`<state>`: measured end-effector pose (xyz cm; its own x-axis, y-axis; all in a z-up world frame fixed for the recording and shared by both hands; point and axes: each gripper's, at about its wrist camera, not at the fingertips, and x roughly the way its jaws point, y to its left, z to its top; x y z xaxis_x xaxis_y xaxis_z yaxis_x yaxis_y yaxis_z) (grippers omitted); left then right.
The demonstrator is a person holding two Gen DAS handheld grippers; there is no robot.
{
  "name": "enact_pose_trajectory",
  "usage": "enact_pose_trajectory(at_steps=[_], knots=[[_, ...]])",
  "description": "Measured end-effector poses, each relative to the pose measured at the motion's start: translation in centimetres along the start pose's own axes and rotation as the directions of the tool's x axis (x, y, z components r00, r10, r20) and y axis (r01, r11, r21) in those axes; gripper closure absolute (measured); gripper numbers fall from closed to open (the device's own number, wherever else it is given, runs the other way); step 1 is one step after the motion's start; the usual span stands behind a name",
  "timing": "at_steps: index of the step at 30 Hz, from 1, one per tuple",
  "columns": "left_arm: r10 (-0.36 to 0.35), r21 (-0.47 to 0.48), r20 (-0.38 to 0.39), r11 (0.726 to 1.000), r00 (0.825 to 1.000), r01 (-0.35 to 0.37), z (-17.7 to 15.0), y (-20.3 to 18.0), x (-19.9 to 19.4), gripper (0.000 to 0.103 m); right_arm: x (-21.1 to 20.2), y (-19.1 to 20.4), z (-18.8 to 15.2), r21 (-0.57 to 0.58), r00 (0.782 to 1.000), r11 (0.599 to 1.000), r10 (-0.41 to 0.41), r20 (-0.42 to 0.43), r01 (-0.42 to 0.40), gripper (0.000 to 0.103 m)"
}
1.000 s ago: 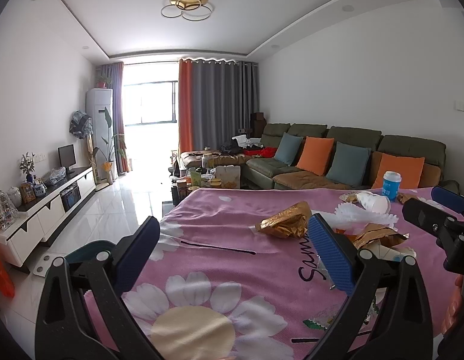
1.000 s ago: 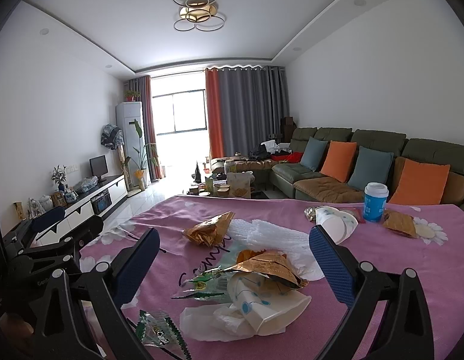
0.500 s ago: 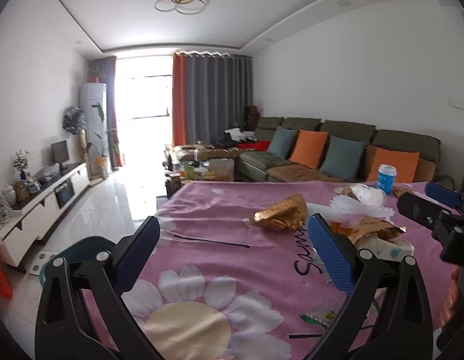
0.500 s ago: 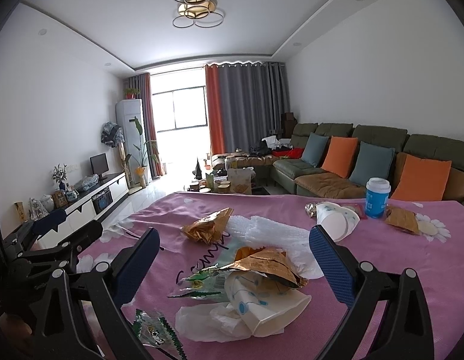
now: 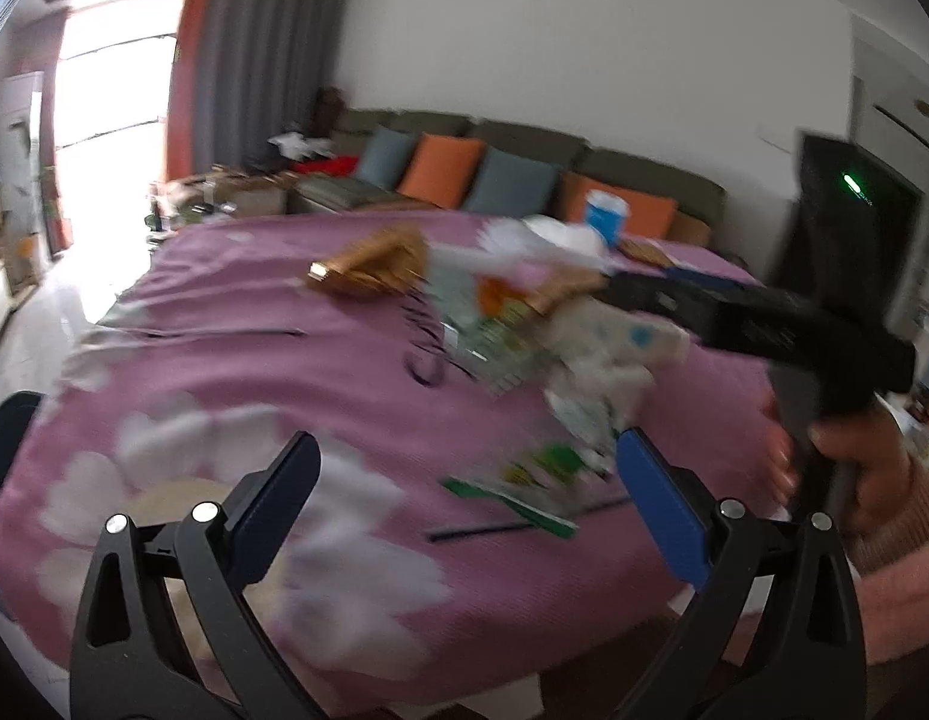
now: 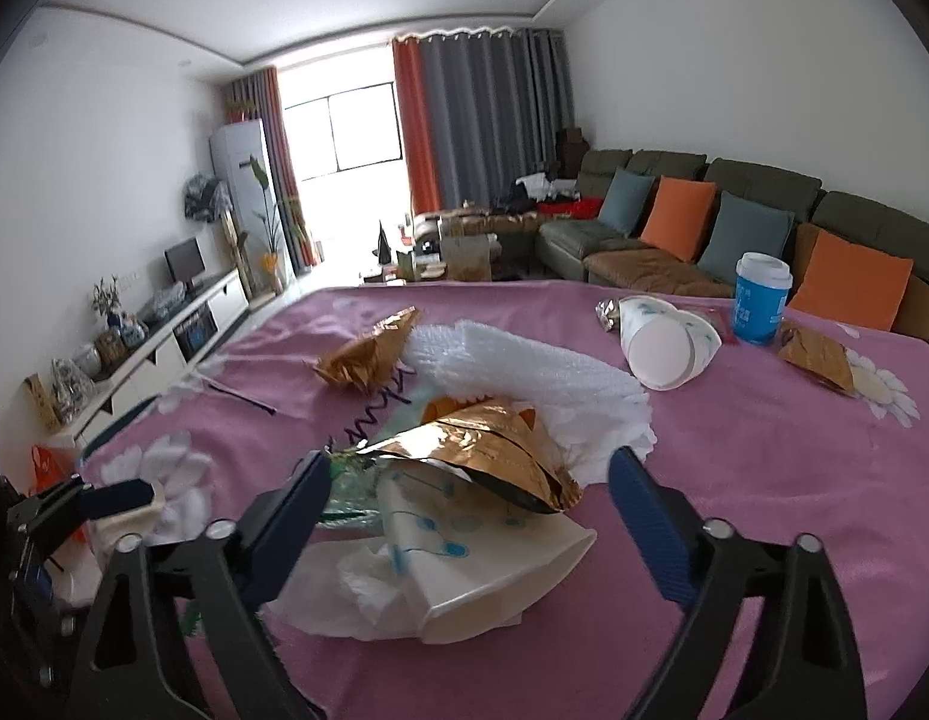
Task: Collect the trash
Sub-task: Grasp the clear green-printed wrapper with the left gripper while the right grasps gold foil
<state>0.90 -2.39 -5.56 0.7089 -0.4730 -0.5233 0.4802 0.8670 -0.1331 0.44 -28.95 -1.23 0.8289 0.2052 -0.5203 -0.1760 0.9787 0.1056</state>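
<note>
Sofa point(image 6: 734, 222) w/ orange + grey cushions runs along the wall behind the surface point(image 6: 764, 450), which wears a pink cloth w/ white flowers. Landmark: the crushed cup point(image 6: 494, 564), white w/ blue dots, on its side near the surface's front edge.

Behind the cup, a white foam sheet point(image 6: 524, 360) is spread out. On top of the cup, touching it, lies a big gold foil wrapper point(image 6: 494, 450); a 2nd gold wrapper point(image 6: 368, 354) sits further back-left, past the foam's edge. Well back-right of the cup: another paper cup point(image 6: 668, 342) tipped over, mouth toward the camera, w/ a blue lidded cup point(image 6: 761, 300) upright just beside it and a 3rd gold pack point(image 6: 815, 357) next to that. Under the cup's left side, crumpled white tissue point(image 6: 368, 588) and a green wrapper point(image 6: 344, 480).

Right tongs point(image 6: 470, 492) stand wide, jaws just been narrowing a bit, cup + foil between them, pads not touching either. Left tongs point(image 5: 464, 480) also wide, nothing gripped, over the cloth left-front of the cup; that view is blurred. A hand point(image 5: 854, 468) in a pink sleeve holds the right tool.
</note>
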Motion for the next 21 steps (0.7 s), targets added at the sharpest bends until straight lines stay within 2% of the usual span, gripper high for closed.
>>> enact_pose_trajectory(at_steps=[1,3,4,6,7,9,12,14,16,19,21], knots=[[-0.02,0.002,-0.011,1.0,1.0,0.02,-0.2,-0.3,0.4,0.006,0.3,0.0,0.0,-0.003,1.0,1.0,0.002,-0.014,-0.002,0.023],[-0.075,-0.006,-0.044,0.997,0.996,0.075,-0.5,-0.7,1.1,0.014,1.1,-0.4,0.2,0.002,0.999,1.0,0.007,-0.038,-0.007,0.031],[-0.088,-0.009,-0.061,0.996,0.994,0.088,-0.5,-0.8,1.6,0.022,1.2,-0.3,0.2,0.005,0.999,1.0,0.009,-0.052,-0.009,0.033],[-0.101,-0.02,-0.092,0.995,0.991,0.099,-0.7,-0.7,2.6,0.029,1.1,-0.5,0.4,0.013,0.998,1.0,0.023,-0.064,-0.023,0.037],[-0.107,-0.03,-0.1,0.994,0.989,0.105,-0.8,-0.5,2.7,0.037,1.1,-0.6,0.5,0.015,0.997,0.999,0.031,-0.068,-0.03,0.039],[-0.136,-0.066,-0.104,0.989,0.985,0.13,-0.9,0.1,3.0,0.038,1.1,-0.7,0.9,0.016,0.996,0.998,0.054,-0.073,-0.053,0.047],[-0.171,-0.106,-0.105,0.981,0.98,0.16,-0.8,1.0,3.1,0.055,1.0,-0.5,1.2,0.014,0.994,0.996,0.085,-0.073,-0.085,0.059],[-0.203,-0.136,-0.115,0.973,0.972,0.187,-0.7,1.6,3.3,0.082,1.3,-1.1,1.5,0.026,0.991,0.994,0.109,-0.074,-0.107,0.065],[-0.215,-0.154,-0.12,0.969,0.969,0.196,-0.8,1.9,3.1,0.09,1.4,-1.6,1.7,0.036,0.989,0.991,0.129,-0.073,-0.127,0.07],[-0.219,-0.168,-0.117,0.966,0.969,0.198,-0.8,2.3,3.1,0.096,1.4,-1.8,2.2,0.032,0.988,0.99,0.138,-0.064,-0.137,0.077],[-0.228,-0.178,-0.109,0.962,0.968,0.206,-0.7,2.6,2.9,0.1,1.4,-2.0,2.5,0.029,0.987,0.989,0.149,-0.06,-0.148,0.099]])
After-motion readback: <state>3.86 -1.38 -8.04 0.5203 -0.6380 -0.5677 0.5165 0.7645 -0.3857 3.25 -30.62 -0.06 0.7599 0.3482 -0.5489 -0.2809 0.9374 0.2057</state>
